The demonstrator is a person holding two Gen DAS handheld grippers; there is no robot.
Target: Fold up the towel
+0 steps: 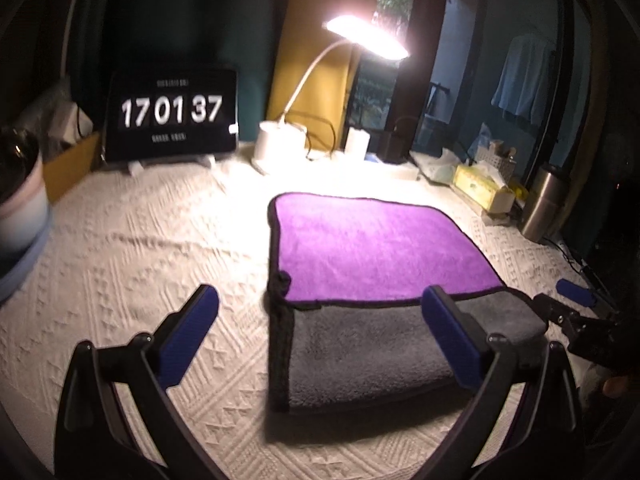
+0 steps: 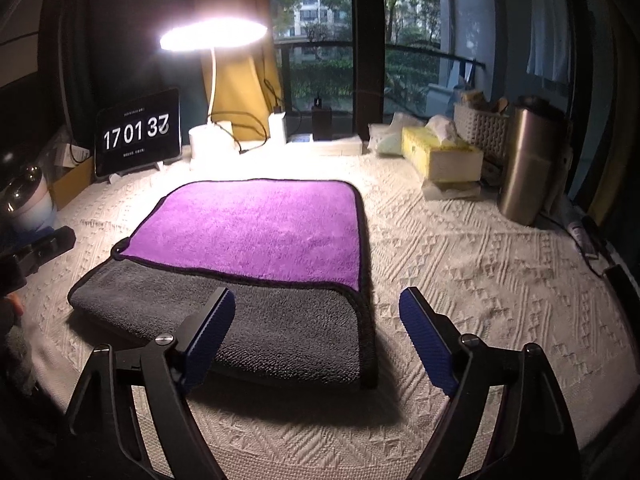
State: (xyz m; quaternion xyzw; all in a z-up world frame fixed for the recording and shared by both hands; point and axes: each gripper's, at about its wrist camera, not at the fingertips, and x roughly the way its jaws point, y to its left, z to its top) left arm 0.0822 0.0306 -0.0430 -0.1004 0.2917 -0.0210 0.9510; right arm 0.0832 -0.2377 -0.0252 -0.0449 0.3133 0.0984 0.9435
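Note:
A towel [image 1: 376,248], purple on one face and grey on the other, lies on the white textured cloth with its near part folded so a grey band [image 1: 360,352] shows in front. It also shows in the right wrist view [image 2: 256,228]. My left gripper [image 1: 320,320] is open and empty, its jaws spanning the towel's near left corner just above it. My right gripper [image 2: 316,320] is open and empty over the near right corner. The right gripper's finger [image 1: 576,292] shows at the right edge of the left wrist view.
At the back stand a tablet clock [image 1: 172,116], a lit desk lamp [image 1: 280,140], a tissue box [image 2: 440,156], a white basket [image 2: 480,128] and a steel tumbler [image 2: 528,160]. A bowl [image 1: 20,208] and a cardboard box [image 1: 68,164] sit at the left.

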